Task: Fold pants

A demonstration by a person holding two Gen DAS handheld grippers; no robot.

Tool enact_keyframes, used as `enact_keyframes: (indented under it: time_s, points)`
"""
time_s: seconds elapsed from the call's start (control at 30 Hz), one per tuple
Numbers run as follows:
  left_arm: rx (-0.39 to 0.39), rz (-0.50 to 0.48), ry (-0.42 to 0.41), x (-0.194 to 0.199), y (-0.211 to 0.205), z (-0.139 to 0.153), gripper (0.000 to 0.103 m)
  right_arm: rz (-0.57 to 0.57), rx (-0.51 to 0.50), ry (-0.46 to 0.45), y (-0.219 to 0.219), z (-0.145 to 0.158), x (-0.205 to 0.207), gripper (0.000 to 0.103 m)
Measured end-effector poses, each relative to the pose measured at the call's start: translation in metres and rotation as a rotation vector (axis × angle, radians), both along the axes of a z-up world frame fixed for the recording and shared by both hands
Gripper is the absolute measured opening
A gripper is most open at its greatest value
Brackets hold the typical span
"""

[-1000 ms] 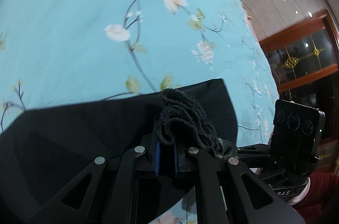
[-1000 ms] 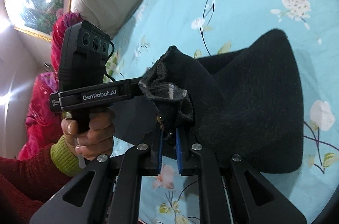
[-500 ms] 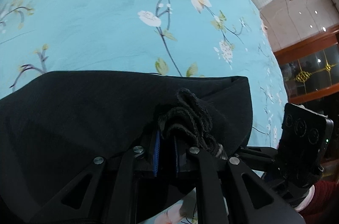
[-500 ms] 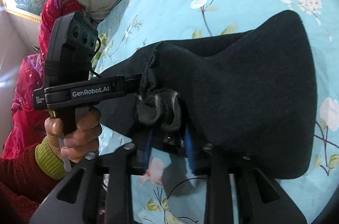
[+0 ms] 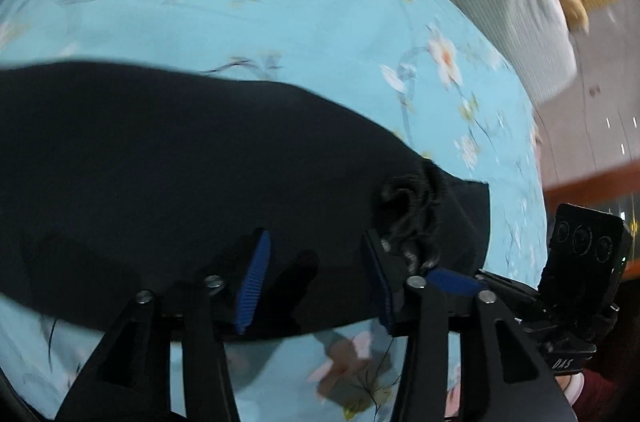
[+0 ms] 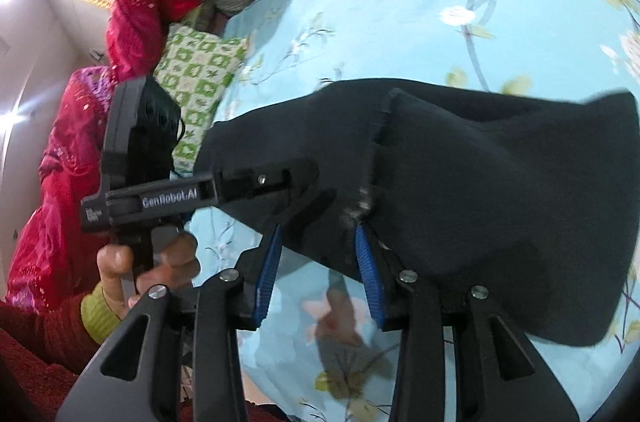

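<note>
Both tongs, left tongs [image 5: 316, 274] and right tongs [image 6: 320, 272], are spreading wide and pinching nothing as the black pants [image 5: 180, 174] are lying folded on the flowered bedsheet [image 5: 240, 22] just ahead, long axis running crosswise, the bunched hem seemingly nearer the right one.

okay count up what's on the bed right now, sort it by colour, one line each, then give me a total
Black: 1, the folded black fabric pants
Green and white: 1, the checked pillow
Red: 1, the bundled red patterned fabric
Total: 3, all on the light blue floral bedsheet
</note>
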State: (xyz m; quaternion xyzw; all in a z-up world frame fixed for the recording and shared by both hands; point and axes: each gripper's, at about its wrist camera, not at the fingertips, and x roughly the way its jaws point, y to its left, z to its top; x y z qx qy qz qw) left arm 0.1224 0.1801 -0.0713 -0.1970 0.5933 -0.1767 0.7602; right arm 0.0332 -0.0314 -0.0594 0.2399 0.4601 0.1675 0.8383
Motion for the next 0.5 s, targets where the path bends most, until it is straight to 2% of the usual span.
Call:
enact_keyframes:
  time_s: [0.5]
  points:
    - [-0.015, 0.358, 0.031, -0.071, 0.118, 0.003, 0.056, 0.186, -0.069, 0.004, 0.059, 0.011, 0.048, 0.040]
